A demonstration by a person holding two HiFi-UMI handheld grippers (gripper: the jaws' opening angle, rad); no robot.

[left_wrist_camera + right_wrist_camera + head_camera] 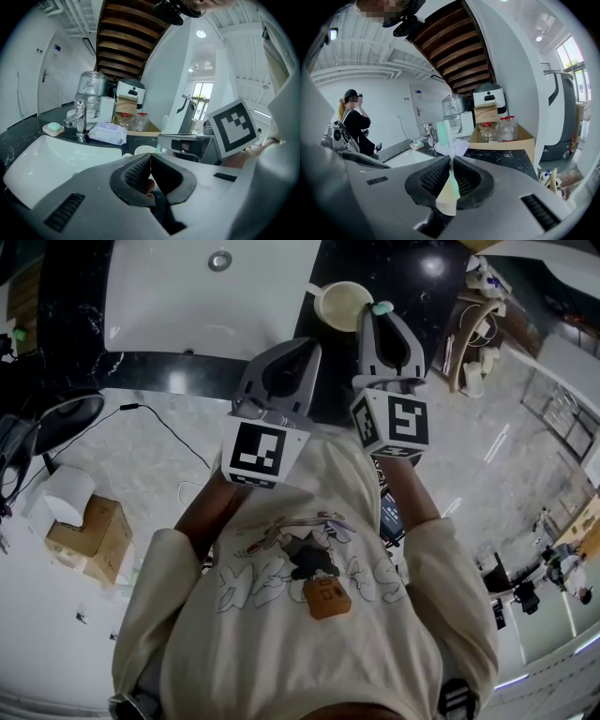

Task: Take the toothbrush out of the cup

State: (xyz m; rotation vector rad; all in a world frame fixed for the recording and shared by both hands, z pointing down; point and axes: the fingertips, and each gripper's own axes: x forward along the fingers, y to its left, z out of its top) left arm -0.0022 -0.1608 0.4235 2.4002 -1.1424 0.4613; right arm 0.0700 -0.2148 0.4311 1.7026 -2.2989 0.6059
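My right gripper (384, 317) is shut on the toothbrush (448, 140), a slim pale handle with a mint-green bristled head (382, 307) that sticks up past the jaws. The toothbrush is free of the cream cup (343, 304), which stands on the dark counter just left of the right gripper's tips. My left gripper (298, 348) hangs beside the right one over the counter's front edge, shut with nothing between its pads. The cup's rim (145, 150) peeks over the left gripper (150, 157) in the left gripper view.
A white sink basin (206, 296) lies left of the cup, with a chrome faucet (79, 119), a soap dish (53, 128) and a pack of wipes (108, 132) behind it. A cardboard box with bottles (499, 133) stands on the counter. Another person (354, 122) stands far off.
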